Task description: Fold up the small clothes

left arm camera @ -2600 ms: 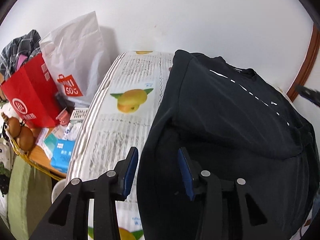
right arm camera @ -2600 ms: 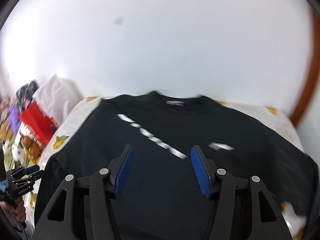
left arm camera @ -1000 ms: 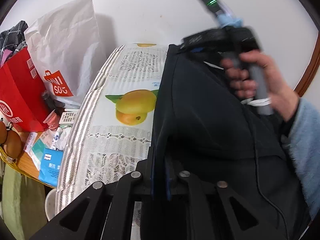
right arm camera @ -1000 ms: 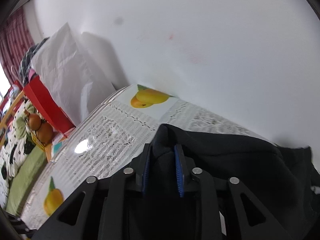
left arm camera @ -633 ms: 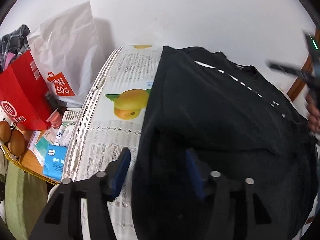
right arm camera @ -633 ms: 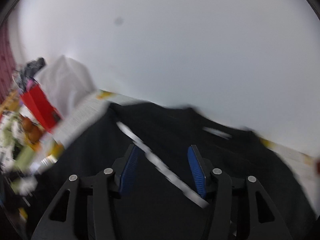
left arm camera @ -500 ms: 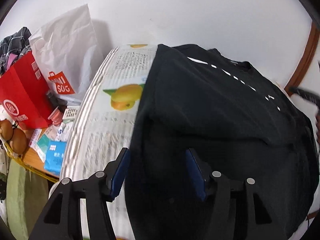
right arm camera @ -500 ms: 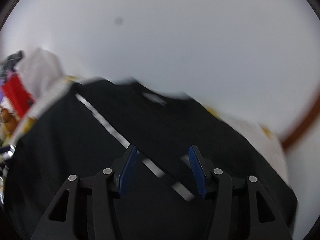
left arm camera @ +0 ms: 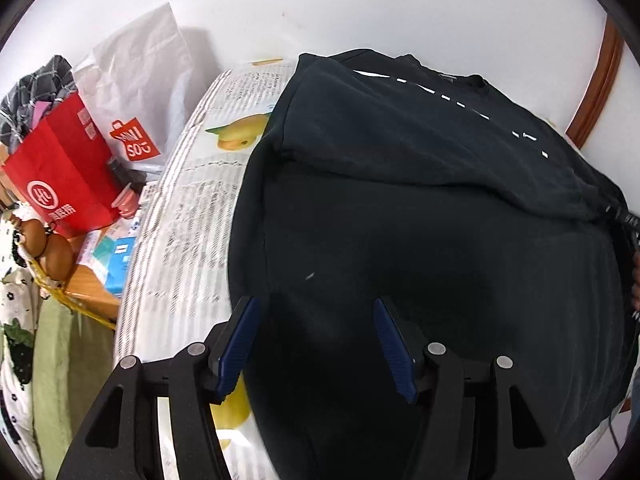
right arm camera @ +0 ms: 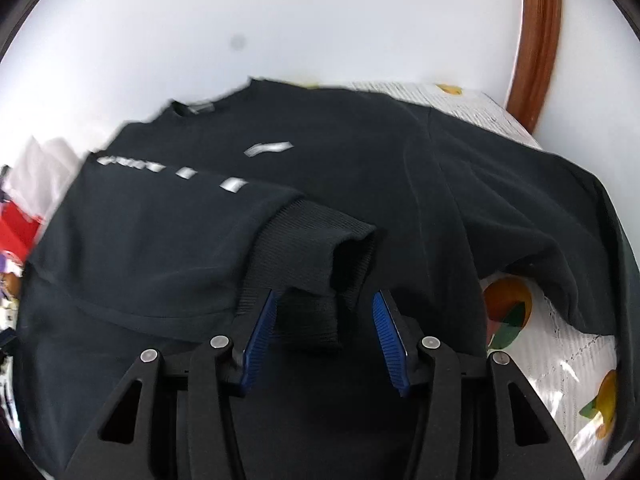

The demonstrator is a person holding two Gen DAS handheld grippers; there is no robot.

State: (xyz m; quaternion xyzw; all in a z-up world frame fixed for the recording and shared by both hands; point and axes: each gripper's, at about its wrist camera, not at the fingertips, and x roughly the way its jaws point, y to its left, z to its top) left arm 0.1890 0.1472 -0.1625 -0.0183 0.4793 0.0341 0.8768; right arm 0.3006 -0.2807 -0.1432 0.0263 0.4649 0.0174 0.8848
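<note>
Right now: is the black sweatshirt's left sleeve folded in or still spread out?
Folded in. The black long-sleeved sweatshirt's striped sleeve lies across the chest, ribbed cuff near the open right gripper.

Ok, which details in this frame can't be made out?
- Right sleeve's cuff: right wrist view, it runs past the table's edge.
- Sweatshirt hem: left wrist view, hidden behind the left claw.
- White lettering on the folded sleeve: right wrist view, motion blur.
- Right claw: open around the ribbed cuff; contact unclear.
- Small boxes beside the red bag: too small to read.
</note>
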